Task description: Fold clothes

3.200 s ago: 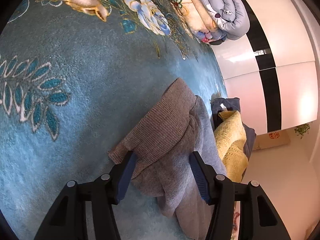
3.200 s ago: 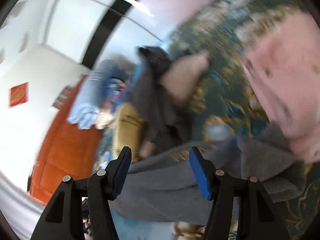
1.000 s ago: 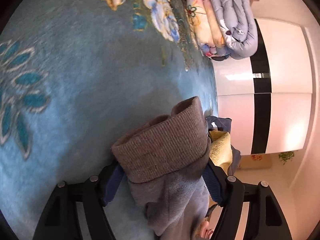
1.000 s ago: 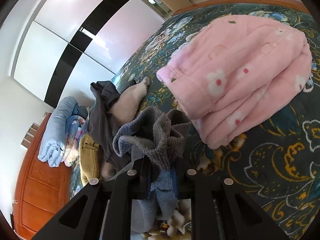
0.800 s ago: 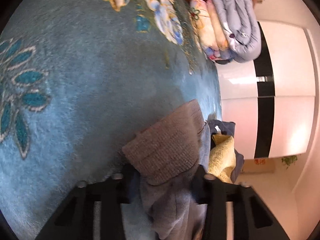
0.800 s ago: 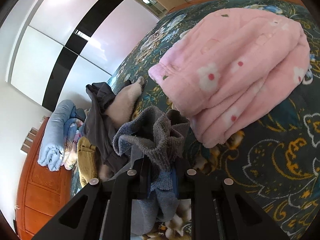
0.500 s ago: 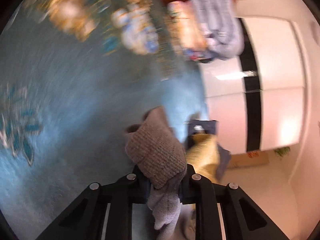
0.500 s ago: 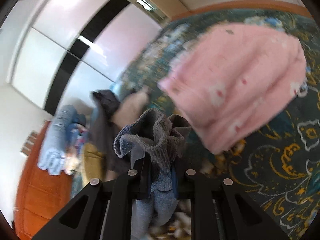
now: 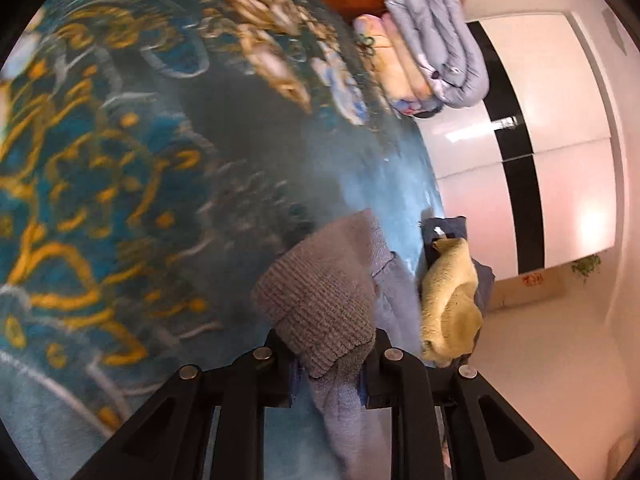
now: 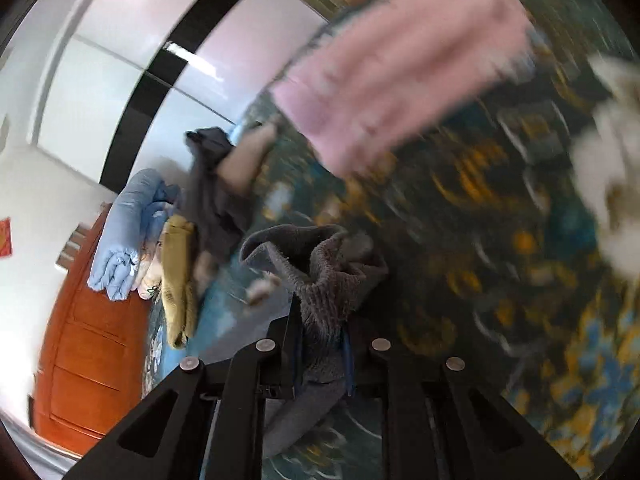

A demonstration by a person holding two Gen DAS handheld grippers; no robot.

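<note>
Writing is scarce: a small red square (image 10: 5, 237) hangs on the white wall at the edge of the right wrist view, too blurred to read, and another red mark (image 9: 531, 279) sits low on the far wall in the left view, equally unreadable.

The left gripper (image 9: 329, 372) is nearly closed on the ribbed cuff of a grey sweater (image 9: 320, 300); the cuff stands up between the fingers and the blue-grey body runs back under the gripper toward the camera. The right gripper (image 10: 320, 356) is also clamped narrow on a bunched, ribbed part of the same sweater (image 10: 316, 272), which rises from the fingers and flops open at the top. The sweater lies over a teal bedspread (image 9: 120, 200) patterned with gold scrolls and flowers.

Just beside the sweater, a yellow knit (image 9: 452, 300) rests on a dark blue garment (image 9: 448, 232). A stack of folded quilts (image 9: 436, 44) sits against an orange wooden headboard (image 10: 88, 344). A pink fleece garment (image 10: 400, 72), probably folded, lies farther across the bed, smeared by motion.
</note>
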